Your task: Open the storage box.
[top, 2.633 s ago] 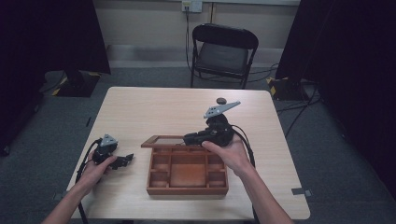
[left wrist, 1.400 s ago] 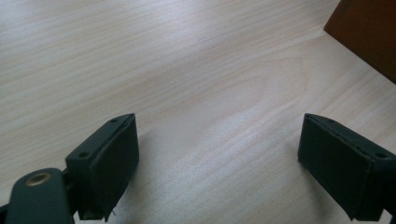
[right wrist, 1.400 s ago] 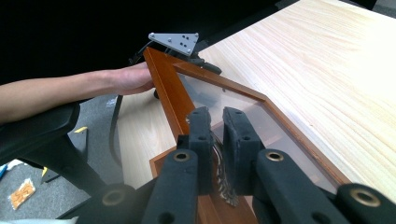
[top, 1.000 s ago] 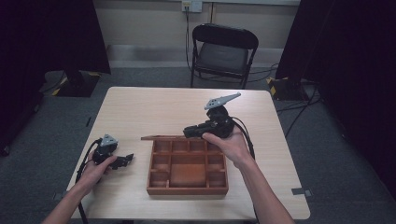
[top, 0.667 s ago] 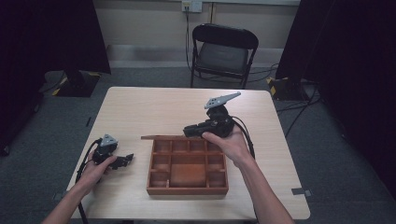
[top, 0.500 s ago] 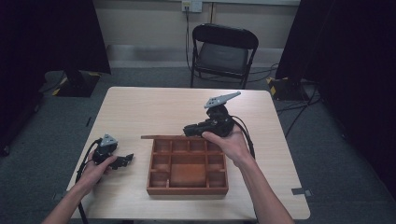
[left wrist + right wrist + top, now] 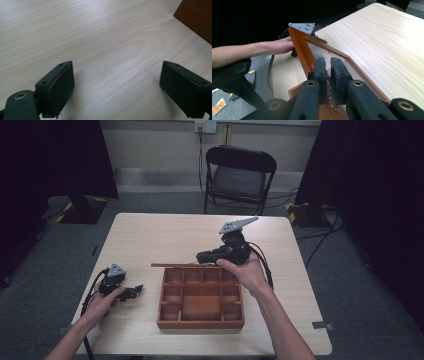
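Clearly the work in hand is swinging back the hinged lid (image 7: 180,265) of the wooden box (image 7: 201,298), and the right tongs (image 7: 327,63) are clamped together on that lid's near edge. The box sits on the bench (image 7: 150,235) near its middle, its compartments bare to the high view; the lid stands up along the far rim of the box, seen almost edge-on from above as a thin brown strip. In the right gripper view the lid's wooden frame (image 7: 302,47) runs away from the tongs, with a clear pane inside it through which the bench grain shows.

The left tongs (image 7: 131,292) lie low on the bench, well apart from the box on its left side, with the jaws spread wide over bare wood and only a corner of the box (image 7: 197,17) showing at the upper right of their own view.

To do this step well, the right hand (image 7: 245,270) would probably best follow the arc of the hinge rather than pull straight back, so that the frame is not twisted. The grip looks narrow and sits near one end of the lid, so a slow swing seems wise. If the box starts to slide or tip backward, the idle left tongs could press on its near wall.
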### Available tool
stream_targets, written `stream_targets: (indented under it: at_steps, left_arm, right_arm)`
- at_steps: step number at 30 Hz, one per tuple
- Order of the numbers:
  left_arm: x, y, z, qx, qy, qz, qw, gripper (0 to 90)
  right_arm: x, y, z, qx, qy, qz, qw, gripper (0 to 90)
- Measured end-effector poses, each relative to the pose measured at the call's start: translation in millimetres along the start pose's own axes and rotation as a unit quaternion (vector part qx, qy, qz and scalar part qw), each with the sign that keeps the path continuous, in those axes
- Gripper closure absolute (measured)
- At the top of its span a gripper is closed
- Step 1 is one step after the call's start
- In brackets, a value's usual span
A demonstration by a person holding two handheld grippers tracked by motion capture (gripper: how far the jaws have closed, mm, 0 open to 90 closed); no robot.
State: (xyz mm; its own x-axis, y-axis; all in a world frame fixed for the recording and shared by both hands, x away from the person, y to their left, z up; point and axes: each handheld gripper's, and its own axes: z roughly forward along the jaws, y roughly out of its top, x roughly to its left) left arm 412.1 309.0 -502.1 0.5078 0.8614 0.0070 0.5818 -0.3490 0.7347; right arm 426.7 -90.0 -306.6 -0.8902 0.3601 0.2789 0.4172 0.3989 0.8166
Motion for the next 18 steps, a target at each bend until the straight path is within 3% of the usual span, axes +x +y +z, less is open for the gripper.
stream_targets:
  at_steps: [18]
  left_arm:
    - [0.0,0.0,0.0,0.0,0.0,0.0,1.0,12.0]
  right_arm:
    - [-0.8,1.0,0.0,0.0,0.0,-0.003,1.0,84.1]
